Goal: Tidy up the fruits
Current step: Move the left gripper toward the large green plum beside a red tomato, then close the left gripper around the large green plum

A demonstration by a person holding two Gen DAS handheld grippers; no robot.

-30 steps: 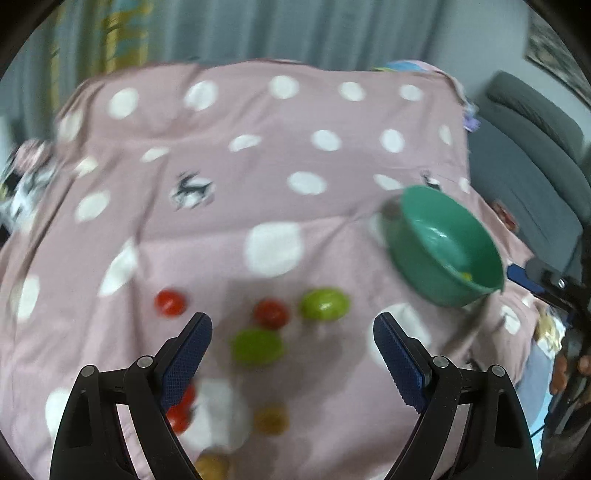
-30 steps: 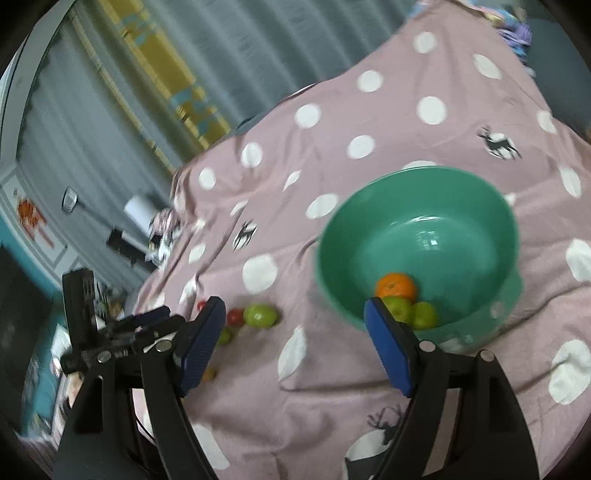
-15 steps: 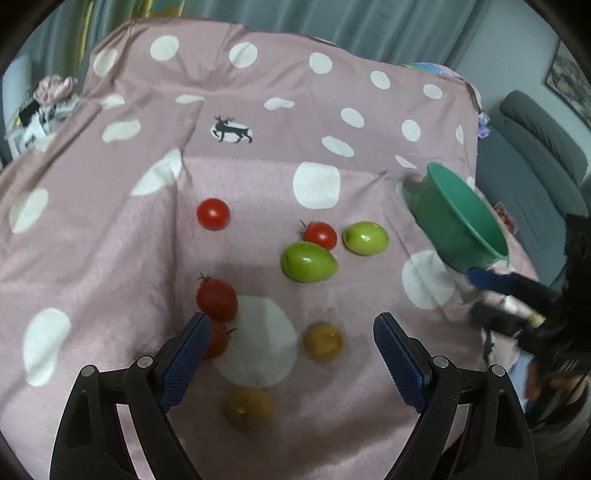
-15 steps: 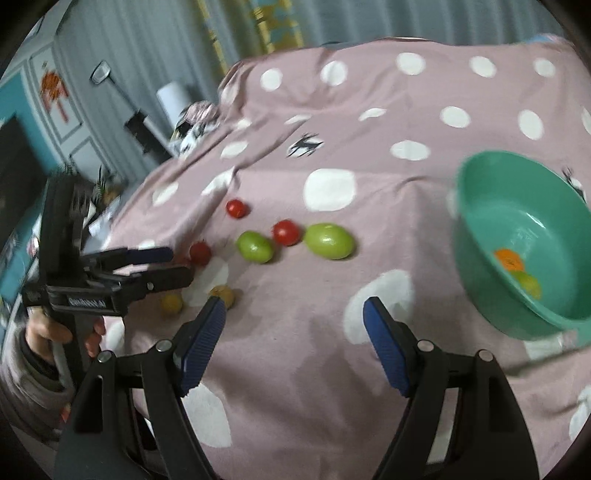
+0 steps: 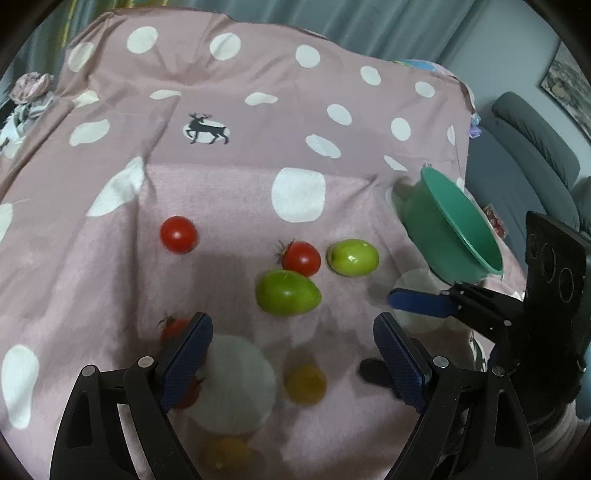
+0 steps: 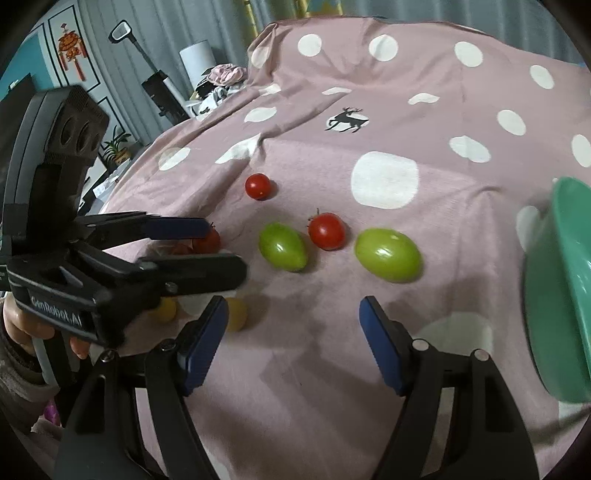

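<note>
Two grippers hang above a pink cloth [image 5: 229, 192] with white dots and a deer print, which covers the whole work surface. Behind the cloth are grey-green curtains [image 5: 369, 22]; a grey sofa [image 5: 532, 147] stands past its right edge, and in the right wrist view a cluttered room corner lies beyond its left edge.

The left gripper [image 5: 293, 352] has its jaws wide apart and empty. Ahead of them lie a green fruit [image 5: 288, 292], a red tomato [image 5: 301, 258] touching it, and a lighter green fruit [image 5: 352, 257]. A yellow fruit [image 5: 306, 384] lies between the jaws on the cloth, and a second tomato [image 5: 173, 328] is just beside the left pad.

The right gripper [image 6: 291, 345] is also open, holding nothing; its jaws have just been closing. The cloth between them is bare. The green bowl [image 6: 565, 295] stands to their right, near the cloth's edge. A lone tomato [image 6: 258, 186] lies far ahead.
</note>
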